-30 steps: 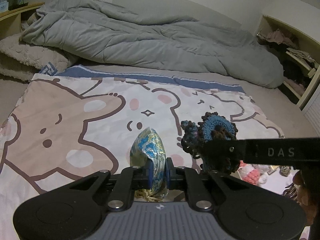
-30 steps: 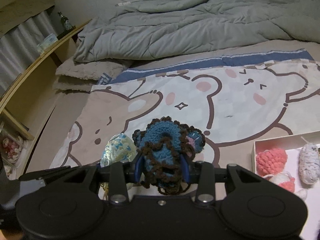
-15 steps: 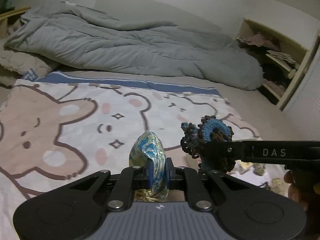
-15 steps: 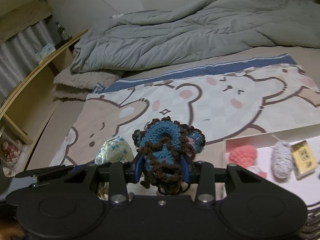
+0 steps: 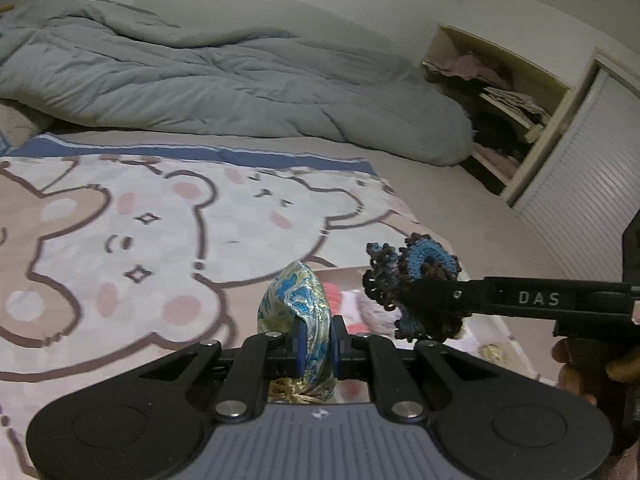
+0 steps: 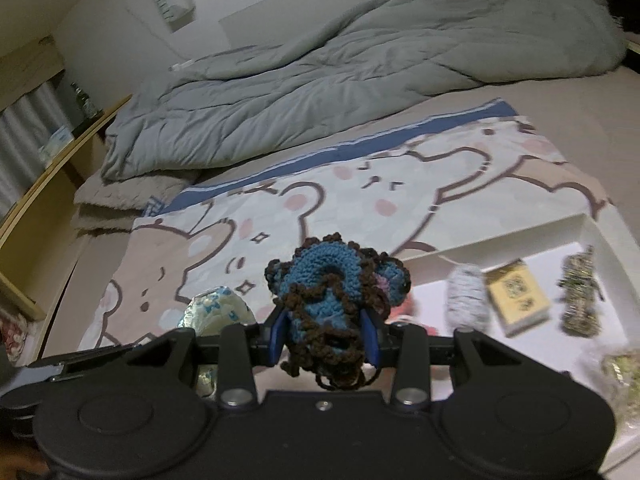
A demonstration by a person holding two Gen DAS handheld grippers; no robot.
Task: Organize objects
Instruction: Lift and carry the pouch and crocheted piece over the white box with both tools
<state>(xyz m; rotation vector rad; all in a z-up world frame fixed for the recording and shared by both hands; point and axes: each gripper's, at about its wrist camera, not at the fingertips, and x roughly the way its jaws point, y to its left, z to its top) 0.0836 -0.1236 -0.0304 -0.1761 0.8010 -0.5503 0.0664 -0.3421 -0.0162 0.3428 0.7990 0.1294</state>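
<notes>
The pouch (image 5: 298, 312) is shiny gold-green brocade with blue flowers. The crocheted piece (image 6: 334, 294) is blue, edged in dark brown. The blanket (image 5: 160, 216) shows pink-cheeked cartoon bears outlined in brown; the duvet (image 5: 200, 84) is grey.

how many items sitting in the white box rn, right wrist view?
3 clearly: a grey-white yarn bundle, a yellow card box and a dark speckled yarn piece, side by side in the white box. Something pink is partly hidden behind the crochet piece.
</notes>
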